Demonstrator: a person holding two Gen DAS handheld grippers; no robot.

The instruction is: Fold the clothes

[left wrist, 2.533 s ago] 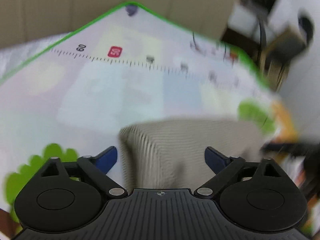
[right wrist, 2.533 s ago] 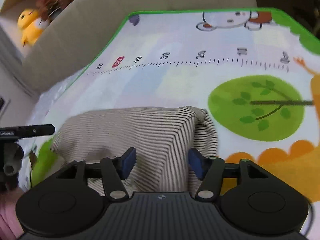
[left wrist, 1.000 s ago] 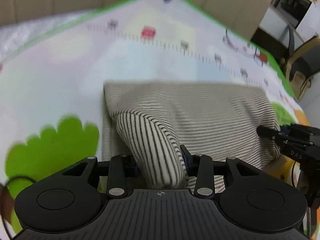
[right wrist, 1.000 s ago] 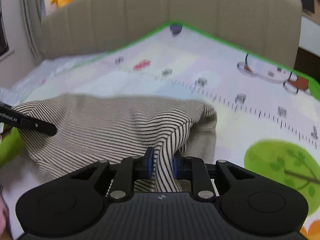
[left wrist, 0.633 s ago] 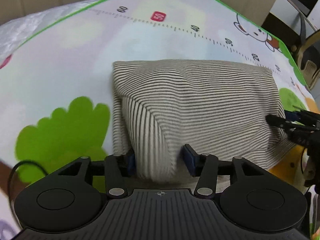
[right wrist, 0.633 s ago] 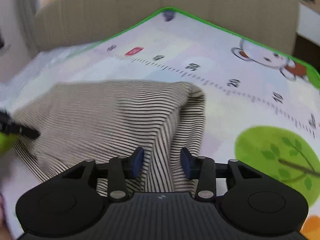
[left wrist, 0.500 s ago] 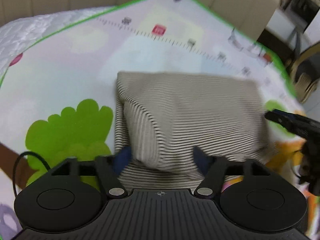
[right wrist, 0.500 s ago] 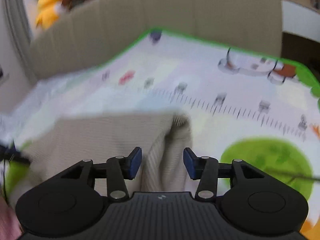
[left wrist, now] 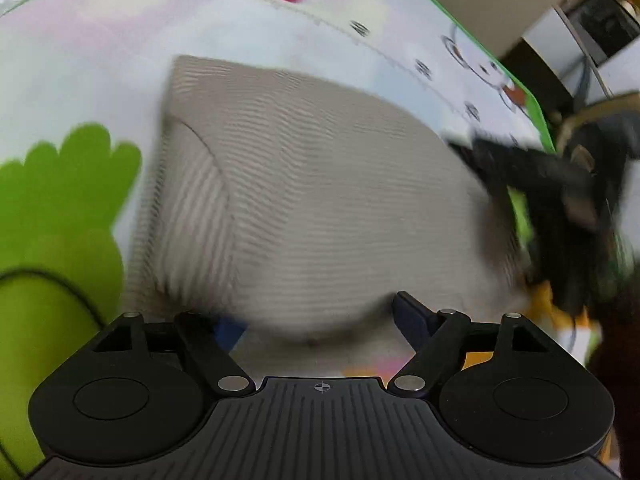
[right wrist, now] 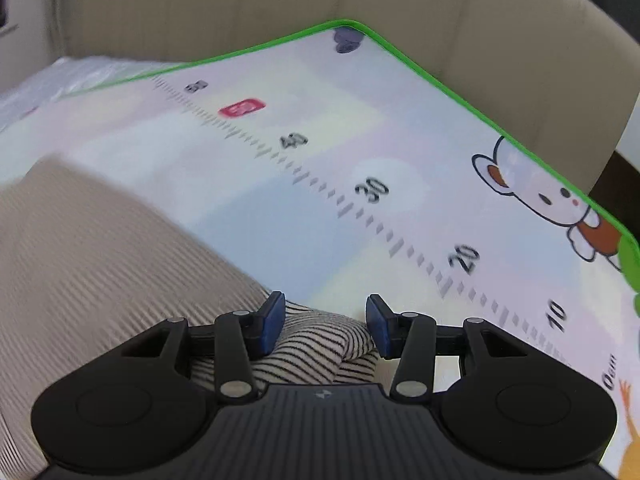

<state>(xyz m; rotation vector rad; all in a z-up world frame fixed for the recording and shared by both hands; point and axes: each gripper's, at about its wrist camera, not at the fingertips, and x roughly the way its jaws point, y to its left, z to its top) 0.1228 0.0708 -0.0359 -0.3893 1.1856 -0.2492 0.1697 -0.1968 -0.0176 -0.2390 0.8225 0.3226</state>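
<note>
We found the striped garment lying folded on the cartoon play mat, approx. mid-mat below the printed ruler scale. Left gripper had its jaws wide apart at the garment's near edge, nothing clamped; view blurred. Right gripper also stood parted, w/ a folded corner of the garment between the blue pads, no grip evident. We noted a beige headboard behind the mat.
</note>
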